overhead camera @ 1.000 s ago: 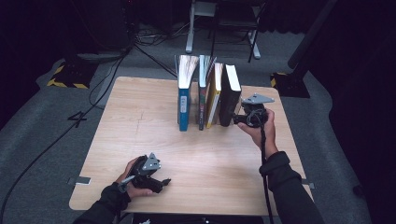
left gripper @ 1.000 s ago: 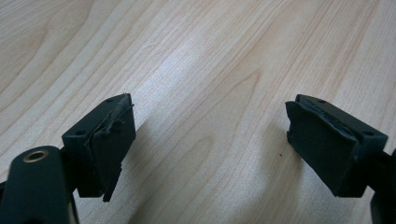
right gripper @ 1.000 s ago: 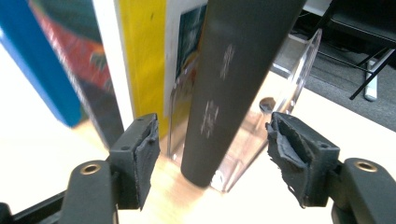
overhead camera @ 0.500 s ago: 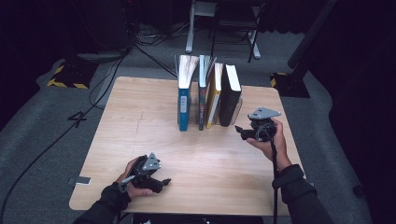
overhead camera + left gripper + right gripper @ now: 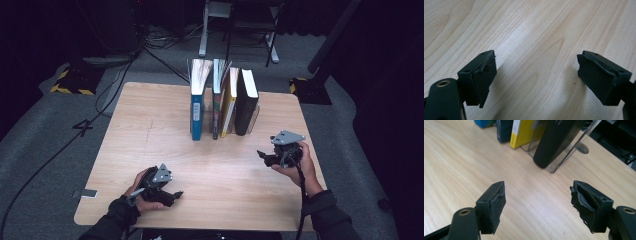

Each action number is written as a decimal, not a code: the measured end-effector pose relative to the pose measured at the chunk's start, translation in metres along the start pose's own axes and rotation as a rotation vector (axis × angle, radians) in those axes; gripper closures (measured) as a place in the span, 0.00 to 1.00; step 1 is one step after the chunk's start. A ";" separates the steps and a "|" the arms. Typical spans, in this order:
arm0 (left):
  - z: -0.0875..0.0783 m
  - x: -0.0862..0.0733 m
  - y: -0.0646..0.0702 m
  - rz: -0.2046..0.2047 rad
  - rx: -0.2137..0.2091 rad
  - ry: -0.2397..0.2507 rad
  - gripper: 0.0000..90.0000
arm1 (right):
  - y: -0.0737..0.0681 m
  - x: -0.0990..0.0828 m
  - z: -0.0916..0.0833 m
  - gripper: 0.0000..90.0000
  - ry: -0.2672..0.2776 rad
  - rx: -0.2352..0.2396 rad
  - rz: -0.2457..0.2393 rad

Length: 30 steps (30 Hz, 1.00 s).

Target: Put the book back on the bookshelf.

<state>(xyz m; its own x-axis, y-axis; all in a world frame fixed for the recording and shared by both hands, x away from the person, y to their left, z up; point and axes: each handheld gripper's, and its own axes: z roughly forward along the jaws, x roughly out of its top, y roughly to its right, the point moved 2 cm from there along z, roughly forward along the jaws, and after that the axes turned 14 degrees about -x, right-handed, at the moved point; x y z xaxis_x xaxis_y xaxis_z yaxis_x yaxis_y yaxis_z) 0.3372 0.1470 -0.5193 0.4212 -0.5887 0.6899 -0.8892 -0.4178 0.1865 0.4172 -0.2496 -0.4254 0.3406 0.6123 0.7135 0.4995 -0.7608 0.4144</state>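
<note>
Several books stand upright in a row at the back of the wooden table [image 5: 150, 130]: a blue book [image 5: 197, 110], a dark one [image 5: 216, 100], a yellow one [image 5: 229, 105] and a black book [image 5: 246, 102]. My right gripper [image 5: 263, 157] hovers in front of and to the right of the black book [image 5: 556, 140], apart from it. Its jaws have just been opening and stand open [image 5: 537, 205] with nothing between them. My left gripper [image 5: 174, 196] rests near the front edge at the left, open [image 5: 536, 80] over bare wood.
A clear bookend [image 5: 571, 147] props the black book from the right. Cables and stand legs [image 5: 235, 30] lie on the grey floor behind the table. Bare wood [image 5: 225, 170] lies between my two hands.
My right hand has drawn back from the black book toward the near right of the table and sunk a little. The left hand has stayed put.
</note>
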 end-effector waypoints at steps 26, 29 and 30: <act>0.000 0.000 0.000 -0.003 0.004 0.000 0.17 | 0.000 -0.099 -0.027 0.28 -0.028 -0.003 -0.023; 0.000 0.000 0.000 -0.003 0.004 0.001 0.17 | 0.004 -0.114 -0.028 0.28 -0.042 0.007 -0.003; 0.000 0.000 0.000 -0.003 0.004 0.001 0.17 | 0.006 -0.119 -0.028 0.28 -0.046 0.008 0.008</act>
<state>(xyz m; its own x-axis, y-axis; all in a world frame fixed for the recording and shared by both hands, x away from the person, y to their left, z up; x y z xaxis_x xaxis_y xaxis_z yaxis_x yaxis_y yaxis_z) 0.3373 0.1467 -0.5193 0.4239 -0.5869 0.6898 -0.8872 -0.4223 0.1859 0.3575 -0.3328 -0.4918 0.3803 0.6157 0.6901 0.5030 -0.7639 0.4044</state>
